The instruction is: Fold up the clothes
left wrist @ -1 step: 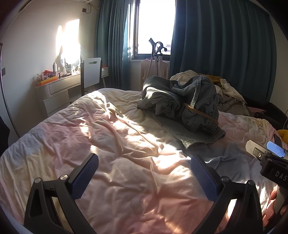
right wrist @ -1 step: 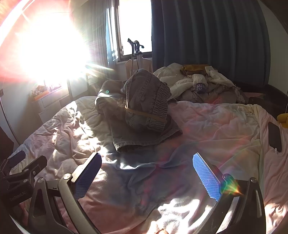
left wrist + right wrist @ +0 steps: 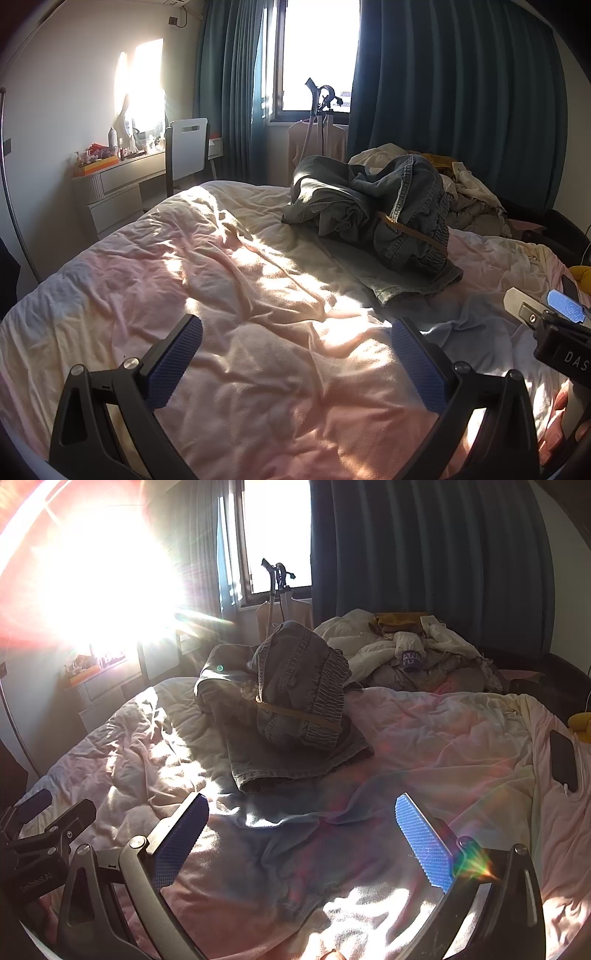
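Nothing has shifted since the earlier frame. Bed (image 3: 229, 317) first: mid-quilt lies the heaped denim jeans (image 3: 373, 218), well beyond both tools. It looks heavy, stiff-seamed yet floppy; best taken at the waistband. One leg trails toward the camera, its long axis near-to-far. Left gripper (image 3: 295, 362) and right gripper (image 3: 303, 834) hover spread, empty.

Ahead of your left gripper (image 3: 295, 363), on the bed (image 3: 258, 295): heap of jeans (image 3: 373, 214), slightly to its right. Behind the jeans, at the far edge: pile of clothes (image 3: 413, 653). Far left of your left gripper, against the wall: dresser (image 3: 110, 184), chair (image 3: 188, 147) beside it. Right of your right gripper (image 3: 301, 843), on the bed's edge: phone (image 3: 563, 760).
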The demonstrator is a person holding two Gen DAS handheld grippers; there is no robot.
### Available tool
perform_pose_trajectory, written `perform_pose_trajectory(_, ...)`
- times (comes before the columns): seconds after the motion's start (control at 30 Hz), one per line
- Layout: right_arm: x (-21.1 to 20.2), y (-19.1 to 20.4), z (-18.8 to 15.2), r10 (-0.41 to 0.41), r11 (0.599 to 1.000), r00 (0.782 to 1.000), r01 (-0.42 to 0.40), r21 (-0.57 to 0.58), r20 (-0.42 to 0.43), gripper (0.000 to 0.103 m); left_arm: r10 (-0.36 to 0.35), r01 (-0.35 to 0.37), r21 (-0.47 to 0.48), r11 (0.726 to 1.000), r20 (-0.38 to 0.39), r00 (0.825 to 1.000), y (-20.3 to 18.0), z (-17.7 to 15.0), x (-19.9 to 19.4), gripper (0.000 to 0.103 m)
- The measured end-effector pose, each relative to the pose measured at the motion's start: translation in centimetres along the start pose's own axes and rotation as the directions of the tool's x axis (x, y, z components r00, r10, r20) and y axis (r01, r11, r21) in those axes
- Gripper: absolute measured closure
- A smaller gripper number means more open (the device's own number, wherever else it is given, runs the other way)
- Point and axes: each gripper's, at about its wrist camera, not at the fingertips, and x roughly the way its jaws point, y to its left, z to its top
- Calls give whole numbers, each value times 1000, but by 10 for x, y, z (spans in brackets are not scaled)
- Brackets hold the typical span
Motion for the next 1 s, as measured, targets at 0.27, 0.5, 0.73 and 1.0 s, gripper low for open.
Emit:
perform_pose_trajectory(0.27,2,-1,-1,-8,1000,1000,8,-7,5,0,-4,4,-1,1000,-7,1000,1,1,0,0)
perform_pose_trajectory(0.5,2,2,-2,-13,1000,1000,13,-10,-2,0,-7,7,-6,1000,-6,1000,3,-1,0,0)
perform_pose_trajectory(0.73,3,2,-2,-14,1000,1000,13,-11,-7,0,-8,8,-3,1000,-4,1000,3,-2,1,0)
perform_pose_trajectory(1.0,3,2,-2,-13,1000,1000,13,-11,-11,0,-10,10,-4,1000,-4,1000,2,-2,1,0)
